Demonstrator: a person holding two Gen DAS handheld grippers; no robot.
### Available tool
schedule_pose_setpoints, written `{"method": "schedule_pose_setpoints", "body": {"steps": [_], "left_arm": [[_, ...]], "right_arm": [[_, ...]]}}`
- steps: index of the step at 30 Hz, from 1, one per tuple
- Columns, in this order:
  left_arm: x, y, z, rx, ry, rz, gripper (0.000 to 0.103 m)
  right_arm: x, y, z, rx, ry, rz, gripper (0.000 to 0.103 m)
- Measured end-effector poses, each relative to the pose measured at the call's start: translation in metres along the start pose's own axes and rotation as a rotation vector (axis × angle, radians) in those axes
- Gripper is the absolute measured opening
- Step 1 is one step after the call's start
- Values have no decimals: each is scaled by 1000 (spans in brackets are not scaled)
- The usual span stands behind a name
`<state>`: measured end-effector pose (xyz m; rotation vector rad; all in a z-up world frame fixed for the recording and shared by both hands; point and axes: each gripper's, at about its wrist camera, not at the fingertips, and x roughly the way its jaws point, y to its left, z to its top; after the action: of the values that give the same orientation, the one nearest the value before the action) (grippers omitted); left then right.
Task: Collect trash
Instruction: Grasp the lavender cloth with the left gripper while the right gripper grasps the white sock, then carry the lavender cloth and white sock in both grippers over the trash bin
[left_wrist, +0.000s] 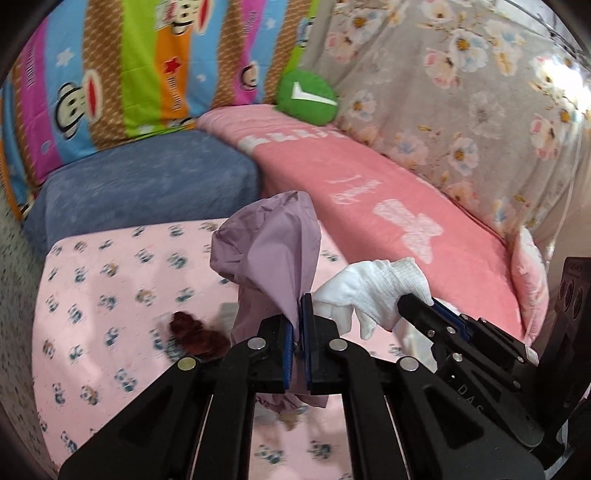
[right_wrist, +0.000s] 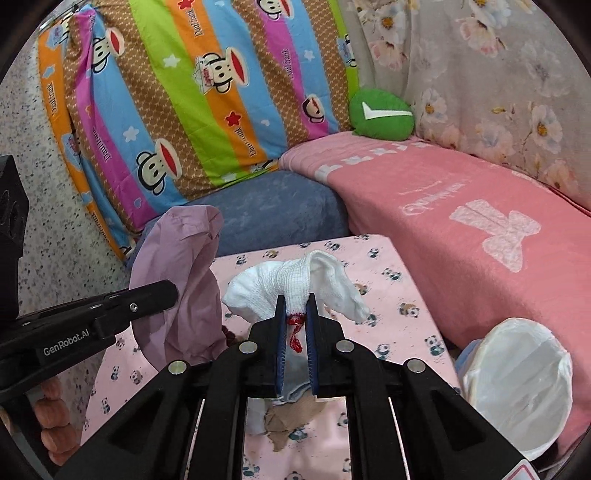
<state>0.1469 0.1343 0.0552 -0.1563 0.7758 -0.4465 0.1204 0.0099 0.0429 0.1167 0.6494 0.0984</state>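
My left gripper (left_wrist: 298, 301) is shut on a crumpled lilac cloth (left_wrist: 269, 243), held up above the pink panda-print table cover (left_wrist: 110, 280). The same lilac cloth (right_wrist: 177, 280) shows at the left of the right wrist view, beside the left gripper's black arm (right_wrist: 92, 314). My right gripper (right_wrist: 295, 301) is shut on a white knitted glove (right_wrist: 295, 284) with a red thread at its cuff, also lifted off the cover. That white glove (left_wrist: 373, 288) appears to the right in the left wrist view. A dark red-brown scrap (left_wrist: 195, 332) lies on the cover under the lilac cloth.
A bin lined with a white bag (right_wrist: 517, 387) stands low at the right, against the pink blanket-covered sofa (right_wrist: 461, 229). A blue cushion (left_wrist: 147, 192), a striped monkey-print pillow (right_wrist: 184, 110) and a green round cushion (right_wrist: 380, 114) lie behind. Brown crumpled paper (right_wrist: 291, 421) lies on the cover.
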Motion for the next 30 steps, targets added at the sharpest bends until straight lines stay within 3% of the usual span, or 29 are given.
{"method": "schedule_pose_setpoints", "body": {"steps": [8, 13, 21, 30], "left_arm": [[15, -75, 9, 88, 1, -156, 4], [27, -117, 8, 141, 12, -213, 4], [54, -177, -3, 226, 58, -277, 4], [87, -231, -21, 295, 126, -336, 4]], "right_arm": [[-55, -79, 6, 100, -94, -114, 10], [-82, -133, -4, 175, -118, -190, 10], [-103, -205, -38, 285, -93, -295, 10], [-97, -254, -72, 360, -30, -361, 10]]}}
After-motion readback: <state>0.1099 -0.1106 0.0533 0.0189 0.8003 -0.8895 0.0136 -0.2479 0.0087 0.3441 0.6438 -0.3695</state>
